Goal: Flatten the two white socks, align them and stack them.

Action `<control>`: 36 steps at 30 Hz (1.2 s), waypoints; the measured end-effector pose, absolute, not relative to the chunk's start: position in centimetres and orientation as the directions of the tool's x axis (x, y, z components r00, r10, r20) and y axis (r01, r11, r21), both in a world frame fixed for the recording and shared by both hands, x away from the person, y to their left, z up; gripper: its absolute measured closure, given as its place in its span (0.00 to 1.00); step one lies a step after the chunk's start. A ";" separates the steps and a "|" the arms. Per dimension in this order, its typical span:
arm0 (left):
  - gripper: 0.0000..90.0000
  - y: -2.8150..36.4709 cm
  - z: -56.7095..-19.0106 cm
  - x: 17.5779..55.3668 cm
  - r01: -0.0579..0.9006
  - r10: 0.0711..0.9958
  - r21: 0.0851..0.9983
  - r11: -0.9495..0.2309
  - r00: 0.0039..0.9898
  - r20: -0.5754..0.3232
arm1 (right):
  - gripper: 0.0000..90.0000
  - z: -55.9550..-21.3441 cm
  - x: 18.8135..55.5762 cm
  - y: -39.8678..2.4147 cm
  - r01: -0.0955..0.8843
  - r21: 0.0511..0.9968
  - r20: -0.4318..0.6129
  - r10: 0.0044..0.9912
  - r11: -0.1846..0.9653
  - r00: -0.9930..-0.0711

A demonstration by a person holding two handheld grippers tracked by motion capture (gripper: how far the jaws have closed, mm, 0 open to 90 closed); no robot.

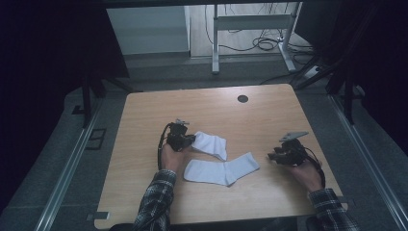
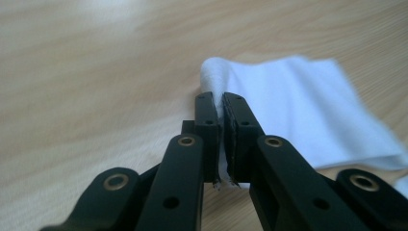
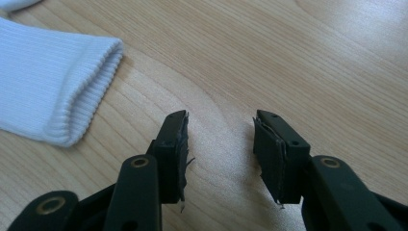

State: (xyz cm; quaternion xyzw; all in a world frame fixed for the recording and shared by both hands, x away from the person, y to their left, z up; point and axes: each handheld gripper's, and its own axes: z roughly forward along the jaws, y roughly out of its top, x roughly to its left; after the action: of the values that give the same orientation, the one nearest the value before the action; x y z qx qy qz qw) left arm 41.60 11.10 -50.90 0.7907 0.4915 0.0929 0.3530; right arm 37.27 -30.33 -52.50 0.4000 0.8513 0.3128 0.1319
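I am seeing no bin, tray or box on the wooden table (image 1: pixel 144 144), so the things in hand are two white socks lying loose on the bare top. The left gripper (image 1: pixel 188 139) is pinching the edge of the upper sock (image 1: pixel 210 144); in the left gripper view its jaws are standing all but together with a fold of the white cloth (image 2: pixel 288 106) pressed between the pads. The lower sock (image 1: pixel 221 169) is lying flat near the table's middle, its ribbed cuff (image 3: pixel 72 96) pointing toward the right gripper (image 1: pixel 273 157). That gripper's jaws are standing partly apart over bare wood, holding nothing, a little way from the cuff. A dark round hole (image 1: pixel 243 98) is sitting near the far edge. Beyond, I think I am making out a grey desk frame (image 1: pixel 250 29) and loose cables (image 1: pixel 264 44) on the floor; the light there is dim.
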 end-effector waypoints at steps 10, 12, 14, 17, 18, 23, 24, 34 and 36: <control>0.95 7.4 -45.1 42.7 0.641 0.803 0.710 -0.293 0.568 -0.181 | 0.60 -52.5 37.3 -30.4 0.604 0.641 0.038 0.766 0.474 -0.642; 0.95 6.9 -44.7 42.9 0.635 0.799 0.713 -0.298 0.575 -0.179 | 0.60 -52.5 37.3 -30.4 0.604 0.641 0.039 0.766 0.473 -0.642; 0.95 5.9 -44.0 43.0 0.624 0.790 0.719 -0.305 0.588 -0.176 | 0.60 -52.6 37.2 -30.4 0.603 0.642 0.039 0.766 0.473 -0.642; 0.95 4.3 -43.2 43.2 0.607 0.775 0.725 -0.324 0.610 -0.164 | 0.59 -52.6 37.2 -30.4 0.602 0.643 0.039 0.765 0.473 -0.643; 0.95 3.3 -42.8 43.2 0.597 0.766 0.730 -0.332 0.622 -0.160 | 0.59 -52.6 37.2 -30.4 0.602 0.643 0.040 0.765 0.473 -0.643; 0.95 1.2 -41.4 43.5 0.570 0.752 0.744 -0.347 0.644 -0.143 | 0.59 -52.6 37.2 -30.4 0.604 0.643 0.042 0.766 0.471 -0.642; 0.95 1.2 -41.4 43.5 0.570 0.752 0.744 -0.347 0.644 -0.143 | 0.59 -52.6 37.2 -30.4 0.604 0.643 0.042 0.766 0.471 -0.642; 0.95 -1.3 -35.9 43.5 0.496 0.738 0.809 -0.317 0.664 -0.118 | 0.59 -52.6 37.2 -30.5 0.602 0.646 0.046 0.763 0.470 -0.645; 0.95 -1.3 -34.1 43.2 0.467 0.737 0.831 -0.301 0.667 -0.107 | 0.59 -52.6 37.2 -30.5 0.603 0.648 0.051 0.764 0.465 -0.643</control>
State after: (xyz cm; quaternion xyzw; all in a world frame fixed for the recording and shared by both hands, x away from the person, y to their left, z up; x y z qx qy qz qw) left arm 43.20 -1.30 -34.07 0.7927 0.3797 0.1492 0.4530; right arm 37.21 -30.46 -52.64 0.4036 0.8467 0.3236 0.1243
